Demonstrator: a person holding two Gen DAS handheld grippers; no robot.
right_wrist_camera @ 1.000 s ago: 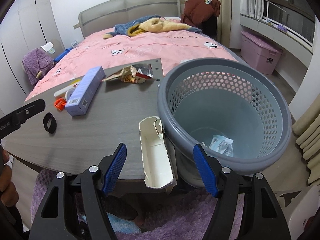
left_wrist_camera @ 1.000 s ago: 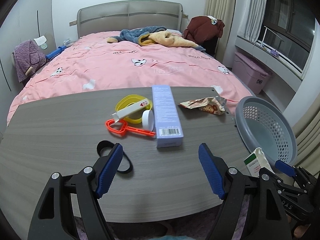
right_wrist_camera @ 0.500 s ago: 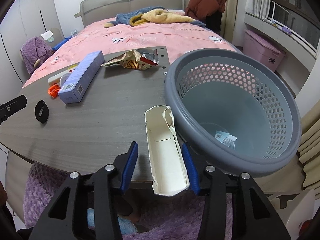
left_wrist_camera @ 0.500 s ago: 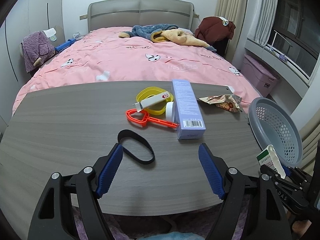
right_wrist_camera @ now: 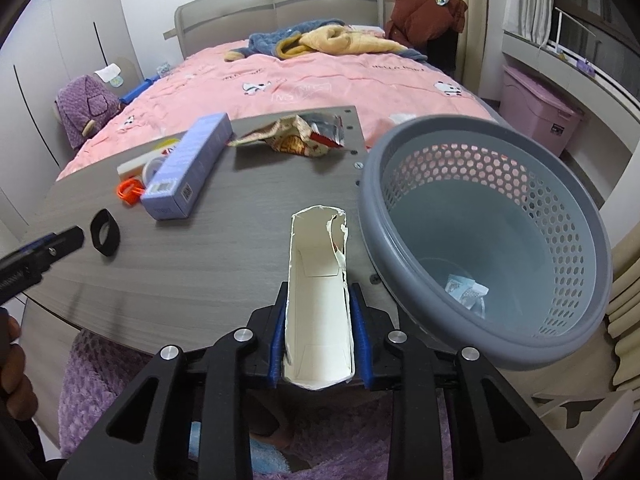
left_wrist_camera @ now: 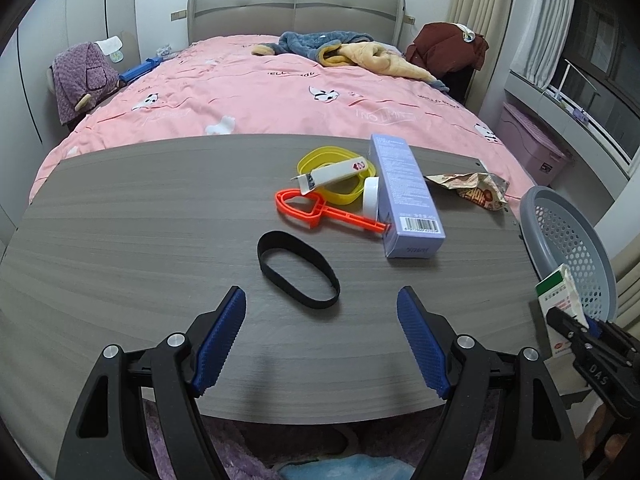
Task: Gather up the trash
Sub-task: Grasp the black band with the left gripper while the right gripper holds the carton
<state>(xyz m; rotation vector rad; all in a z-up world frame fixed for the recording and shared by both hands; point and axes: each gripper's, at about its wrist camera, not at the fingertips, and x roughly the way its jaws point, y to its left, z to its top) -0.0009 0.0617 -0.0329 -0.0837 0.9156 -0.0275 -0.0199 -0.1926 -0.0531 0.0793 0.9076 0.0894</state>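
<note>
My right gripper [right_wrist_camera: 318, 338] is shut on a torn white carton [right_wrist_camera: 318, 292] at the table's near edge, just left of the grey perforated basket [right_wrist_camera: 576, 216]; the carton also shows in the left wrist view [left_wrist_camera: 558, 300]. A small wrapper [right_wrist_camera: 466, 286] lies in the basket's bottom. My left gripper [left_wrist_camera: 322, 338] is open and empty above the table, just short of a black band [left_wrist_camera: 298, 274]. Beyond it lie an orange plastic tool [left_wrist_camera: 320, 214], a yellow ring [left_wrist_camera: 334, 178], a purple box [left_wrist_camera: 404, 194] and a crumpled snack wrapper [left_wrist_camera: 472, 190].
The grey wood table [left_wrist_camera: 140, 240] stands against a pink bed [left_wrist_camera: 260, 92]. The basket hangs off the table's right end [left_wrist_camera: 568, 248]. A pink storage box [right_wrist_camera: 540, 114] sits by the window. A purple rug lies under the table [right_wrist_camera: 104, 364].
My right gripper has closed on the white carton. My left gripper has pulled back and to the left, so the black band now lies ahead of its fingers.
</note>
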